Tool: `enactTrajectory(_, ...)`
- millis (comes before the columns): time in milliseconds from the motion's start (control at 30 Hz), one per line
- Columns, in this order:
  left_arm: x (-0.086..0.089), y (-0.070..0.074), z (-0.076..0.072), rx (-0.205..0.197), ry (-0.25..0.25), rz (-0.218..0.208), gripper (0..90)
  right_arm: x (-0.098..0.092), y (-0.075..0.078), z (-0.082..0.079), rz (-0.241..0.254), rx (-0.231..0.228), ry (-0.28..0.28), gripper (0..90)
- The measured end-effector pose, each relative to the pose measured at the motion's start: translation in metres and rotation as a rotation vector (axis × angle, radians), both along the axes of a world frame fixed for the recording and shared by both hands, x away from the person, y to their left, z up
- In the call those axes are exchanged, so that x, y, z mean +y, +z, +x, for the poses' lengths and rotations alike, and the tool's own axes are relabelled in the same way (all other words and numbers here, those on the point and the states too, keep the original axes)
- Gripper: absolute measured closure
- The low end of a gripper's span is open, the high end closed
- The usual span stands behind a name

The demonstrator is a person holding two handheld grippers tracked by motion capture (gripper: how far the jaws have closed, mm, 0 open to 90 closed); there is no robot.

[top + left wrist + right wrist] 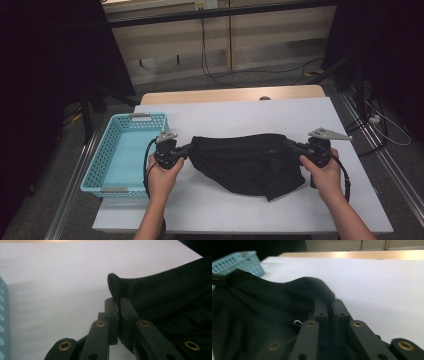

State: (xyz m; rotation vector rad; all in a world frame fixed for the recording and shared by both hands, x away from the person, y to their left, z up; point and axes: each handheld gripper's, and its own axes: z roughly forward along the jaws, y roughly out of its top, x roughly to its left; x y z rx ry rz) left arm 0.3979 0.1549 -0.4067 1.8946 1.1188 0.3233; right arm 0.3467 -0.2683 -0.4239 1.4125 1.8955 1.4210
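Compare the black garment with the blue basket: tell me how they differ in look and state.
The black garment is soft, dark cloth; the blue basket is rigid, pale plastic with perforated walls. The garment is pinched at its ends by the left hand-held gripper and the right hand-held gripper; the basket sits untouched. Both rest on the white table.

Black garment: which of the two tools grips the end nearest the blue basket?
The left tool, clamped on the black garment beside the blue basket; the right tool holds the far end.
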Motion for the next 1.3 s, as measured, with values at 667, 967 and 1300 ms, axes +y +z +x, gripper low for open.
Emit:
enactTrajectory(667, -0.011, -0.008, 0.002, 0.003, -0.029, 0.043, 84.6, 0.018, -0.032, 0.021, -0.294, 0.167, -0.018, 79.7)
enactTrajectory(967, -0.013, -0.013, 0.004, 0.015, -0.036, 0.035, 84.3, 0.003, -0.023, -0.005, -0.325, 0.188, 0.061, 87.0)
enactTrajectory(1300, -0.018, -0.018, 0.008, 0.036, -0.029, 0.031, 84.6, -0.008, -0.022, -0.028, -0.349, 0.181, 0.076, 86.2)
